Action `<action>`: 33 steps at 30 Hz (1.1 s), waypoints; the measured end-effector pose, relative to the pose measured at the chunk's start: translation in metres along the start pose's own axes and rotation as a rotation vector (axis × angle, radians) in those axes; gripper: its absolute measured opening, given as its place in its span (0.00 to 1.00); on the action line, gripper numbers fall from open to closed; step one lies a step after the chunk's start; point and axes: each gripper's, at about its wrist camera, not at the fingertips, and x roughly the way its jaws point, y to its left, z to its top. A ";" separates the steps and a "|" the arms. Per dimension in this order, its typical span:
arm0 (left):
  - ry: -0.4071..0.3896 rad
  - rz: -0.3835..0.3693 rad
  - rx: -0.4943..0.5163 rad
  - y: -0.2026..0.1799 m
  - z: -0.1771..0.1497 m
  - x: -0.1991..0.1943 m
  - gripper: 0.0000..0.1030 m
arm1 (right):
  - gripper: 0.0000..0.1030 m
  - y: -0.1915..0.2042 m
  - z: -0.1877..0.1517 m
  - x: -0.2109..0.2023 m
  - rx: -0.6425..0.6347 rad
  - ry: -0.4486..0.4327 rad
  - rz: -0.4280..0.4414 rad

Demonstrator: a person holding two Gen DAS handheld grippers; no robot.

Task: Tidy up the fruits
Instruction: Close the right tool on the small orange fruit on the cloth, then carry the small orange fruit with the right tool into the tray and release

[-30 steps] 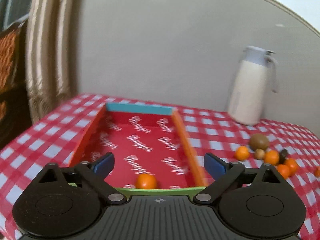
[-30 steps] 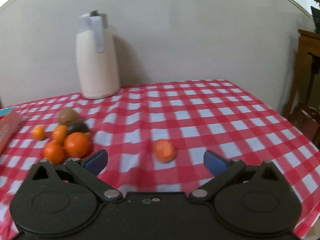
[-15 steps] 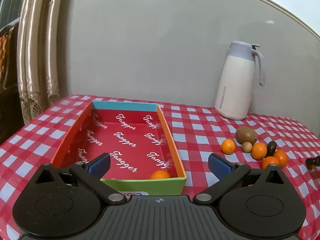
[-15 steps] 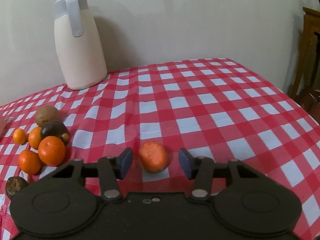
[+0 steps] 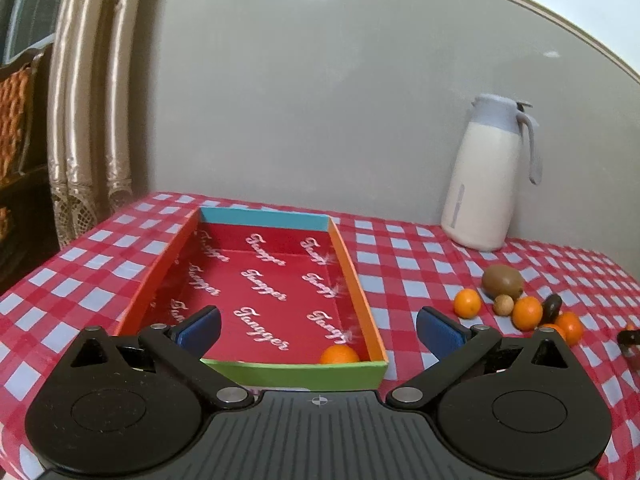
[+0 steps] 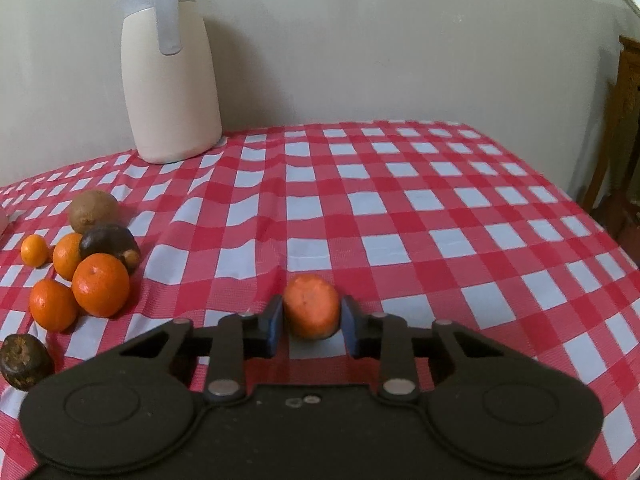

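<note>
A reddish-orange tangerine (image 6: 311,306) sits on the checked counter (image 6: 400,208), pinched between the blue pads of the right hand-held gripper (image 6: 310,320), both pads touching its sides. To its left lies a loose cluster of fruit: several oranges (image 6: 101,284), a brown kiwi (image 6: 93,212) and two dark round fruits (image 6: 109,245), with a cream jug (image 6: 170,68) standing against the wall behind. The left hand-held gripper (image 5: 318,326) hangs with its jaws spread wide and holding nothing, above the near end of a red-lined box (image 5: 256,374), where one small orange (image 5: 339,355) rests in the near right corner.
</note>
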 end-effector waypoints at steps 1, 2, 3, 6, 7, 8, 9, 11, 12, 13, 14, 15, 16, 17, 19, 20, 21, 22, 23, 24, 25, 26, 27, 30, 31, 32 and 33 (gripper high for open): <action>-0.003 0.003 -0.008 0.002 0.000 -0.001 1.00 | 0.28 0.001 0.001 -0.003 0.001 -0.012 0.010; -0.006 0.009 -0.018 0.005 0.001 -0.001 1.00 | 0.28 0.004 0.002 -0.006 0.006 -0.019 0.020; -0.009 0.017 -0.028 0.008 0.001 -0.002 1.00 | 0.28 0.008 0.002 -0.010 0.005 -0.028 0.035; -0.015 0.044 -0.059 0.017 0.002 -0.004 1.00 | 0.28 0.022 0.004 -0.019 -0.001 -0.052 0.089; -0.019 0.056 -0.074 0.021 0.003 -0.005 1.00 | 0.28 0.028 0.005 -0.023 -0.007 -0.062 0.108; -0.022 0.067 -0.087 0.025 0.003 -0.006 1.00 | 0.28 0.036 0.006 -0.027 -0.015 -0.074 0.133; -0.025 0.078 -0.100 0.029 0.003 -0.007 1.00 | 0.28 0.044 0.007 -0.029 -0.020 -0.082 0.158; -0.030 0.103 -0.126 0.038 0.003 -0.010 1.00 | 0.28 0.063 0.009 -0.036 -0.040 -0.099 0.219; -0.033 0.116 -0.139 0.043 0.002 -0.011 1.00 | 0.28 0.073 0.010 -0.039 -0.053 -0.107 0.249; -0.035 0.128 -0.150 0.047 0.002 -0.013 1.00 | 0.28 0.083 0.011 -0.042 -0.065 -0.112 0.281; -0.039 0.143 -0.163 0.052 0.001 -0.014 1.00 | 0.28 0.093 0.012 -0.045 -0.077 -0.117 0.318; -0.046 0.163 -0.176 0.057 0.001 -0.017 1.00 | 0.28 0.105 0.012 -0.047 -0.091 -0.120 0.357; -0.049 0.178 -0.185 0.061 0.000 -0.019 1.00 | 0.28 0.116 0.013 -0.049 -0.110 -0.121 0.390; -0.053 0.195 -0.197 0.066 -0.001 -0.021 1.00 | 0.28 0.127 0.013 -0.051 -0.123 -0.124 0.426; -0.054 0.223 -0.222 0.076 -0.002 -0.024 1.00 | 0.28 0.151 0.015 -0.054 -0.153 -0.124 0.496; -0.053 0.231 -0.230 0.080 -0.003 -0.025 1.00 | 0.28 0.163 0.015 -0.056 -0.167 -0.125 0.528; -0.051 0.238 -0.236 0.084 -0.003 -0.026 1.00 | 0.28 0.176 0.016 -0.057 -0.182 -0.125 0.563; -0.049 0.247 -0.241 0.088 -0.004 -0.026 1.00 | 0.28 0.187 0.015 -0.058 -0.194 -0.124 0.591; -0.048 0.255 -0.245 0.092 -0.005 -0.027 1.00 | 0.28 0.198 0.015 -0.060 -0.206 -0.124 0.615; -0.048 0.261 -0.248 0.095 -0.006 -0.028 1.00 | 0.28 0.210 0.014 -0.062 -0.216 -0.123 0.638; -0.050 0.267 -0.250 0.098 -0.007 -0.029 1.00 | 0.28 0.218 0.014 -0.065 -0.223 -0.118 0.664; -0.050 0.272 -0.250 0.101 -0.007 -0.030 1.00 | 0.28 0.230 0.013 -0.067 -0.231 -0.115 0.689; -0.050 0.277 -0.249 0.104 -0.008 -0.030 1.00 | 0.28 0.239 0.012 -0.070 -0.237 -0.110 0.710; -0.048 0.285 -0.248 0.112 -0.009 -0.032 1.00 | 0.28 0.268 0.009 -0.070 -0.266 -0.095 0.761; -0.048 0.290 -0.247 0.115 -0.010 -0.032 1.00 | 0.28 0.275 0.007 -0.070 -0.274 -0.090 0.772; -0.048 0.294 -0.246 0.117 -0.010 -0.032 1.00 | 0.28 0.283 0.005 -0.069 -0.284 -0.083 0.783; -0.047 0.298 -0.246 0.120 -0.010 -0.033 1.00 | 0.28 0.292 0.004 -0.067 -0.293 -0.075 0.791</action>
